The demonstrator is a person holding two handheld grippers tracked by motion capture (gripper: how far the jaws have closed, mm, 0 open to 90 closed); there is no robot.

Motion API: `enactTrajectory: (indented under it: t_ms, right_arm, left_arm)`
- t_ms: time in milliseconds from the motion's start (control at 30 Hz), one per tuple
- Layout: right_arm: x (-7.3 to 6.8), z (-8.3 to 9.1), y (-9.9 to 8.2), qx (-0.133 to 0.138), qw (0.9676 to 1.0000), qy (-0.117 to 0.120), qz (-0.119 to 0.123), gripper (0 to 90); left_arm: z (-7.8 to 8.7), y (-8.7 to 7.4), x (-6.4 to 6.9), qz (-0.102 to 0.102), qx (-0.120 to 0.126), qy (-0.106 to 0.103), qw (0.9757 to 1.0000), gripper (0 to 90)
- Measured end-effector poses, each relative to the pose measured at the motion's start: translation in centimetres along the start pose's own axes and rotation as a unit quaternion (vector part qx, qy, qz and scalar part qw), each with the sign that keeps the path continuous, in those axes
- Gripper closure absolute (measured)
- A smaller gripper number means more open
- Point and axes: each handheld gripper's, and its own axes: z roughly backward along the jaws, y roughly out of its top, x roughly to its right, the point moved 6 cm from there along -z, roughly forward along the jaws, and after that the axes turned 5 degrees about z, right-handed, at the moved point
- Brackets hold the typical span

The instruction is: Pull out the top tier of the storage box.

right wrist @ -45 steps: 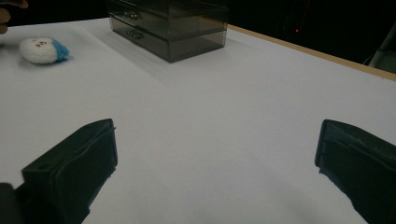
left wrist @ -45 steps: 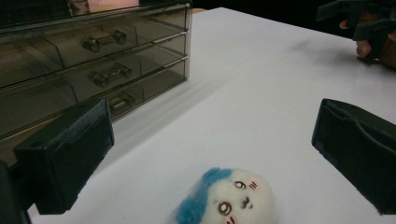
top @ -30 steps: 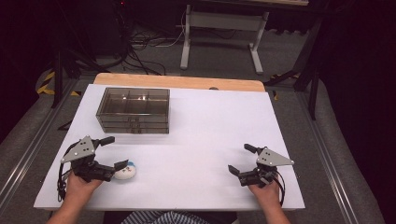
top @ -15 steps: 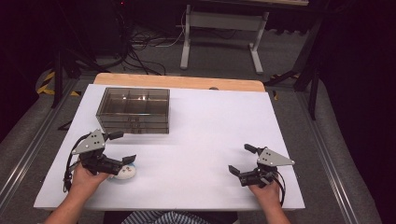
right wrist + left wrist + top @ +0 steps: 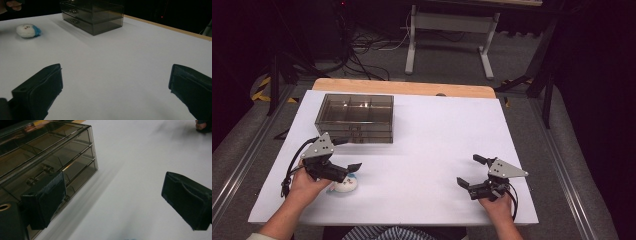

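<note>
Currently, the left gripper (image 5: 348,154), jaws spread, is hovering between the drawer box (image 5: 355,118) and the plush toy (image 5: 346,184); likely opening a drawer next. The right gripper (image 5: 471,171) is resting spread-jawed.

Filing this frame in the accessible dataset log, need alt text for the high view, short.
A person at a white table holds an open two-jaw gripper in each hand: the left gripper above a small white and blue plush toy, the right gripper over bare table. A smoky clear drawer box sits at far left.

Plush toy (image 5: 346,184) before drawer box (image 5: 355,117)
</note>
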Motion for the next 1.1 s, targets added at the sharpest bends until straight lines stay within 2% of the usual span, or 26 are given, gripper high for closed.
enactTrajectory:
  t_ms: [167, 400, 567, 667, 700, 800, 933, 1100]
  right_arm:
    - [-0.1, -0.1, 0.0, 0.001, 1.0, 0.004, 0.003, 0.0]
    - [-0.1, -0.1, 0.0, 0.001, 1.0, 0.005, 0.002, 0.0]
    - [-0.2, -0.1, 0.0, 0.0, 1.0, 0.008, 0.002, 0.0]
    - [-0.2, -0.1, 0.0, 0.0, 1.0, 0.008, 0.002, 0.0]
    - [-0.2, -0.1, 0.0, 0.0, 1.0, 0.008, 0.002, 0.0]
    - [-0.2, -0.1, 0.0, 0.001, 1.0, 0.01, 0.002, 0.0]
    - [-0.2, -0.1, 0.0, 0.001, 1.0, 0.01, 0.001, 0.0]
    - [-0.2, -0.1, 0.0, 0.001, 0.9999, 0.01, 0.001, 0.0]
  left_arm:
    - [-0.2, 0.2, -0.2, -0.002, -0.004, 0.005, 1.0, 7.6]
    - [-0.1, 0.8, -0.4, -0.028, -0.008, 0.029, 0.9991, 9.9]
    - [0.0, 1.0, -0.5, -0.052, -0.016, 0.057, 0.9969, 13.2]
    - [-0.1, 1.0, -0.6, -0.079, -0.026, 0.081, 0.9933, 15.0]
    - [-0.1, 1.0, -0.6, -0.079, -0.026, 0.081, 0.9933, 15.3]
    - [-0.2, 1.1, -0.6, -0.102, -0.035, 0.108, 0.9882, 15.4]
    - [-0.3, 1.1, -0.4, -0.127, -0.041, 0.128, 0.9827, 16.5]
    - [-0.3, 1.0, -0.4, -0.156, -0.051, 0.156, 0.9741, 18.9]
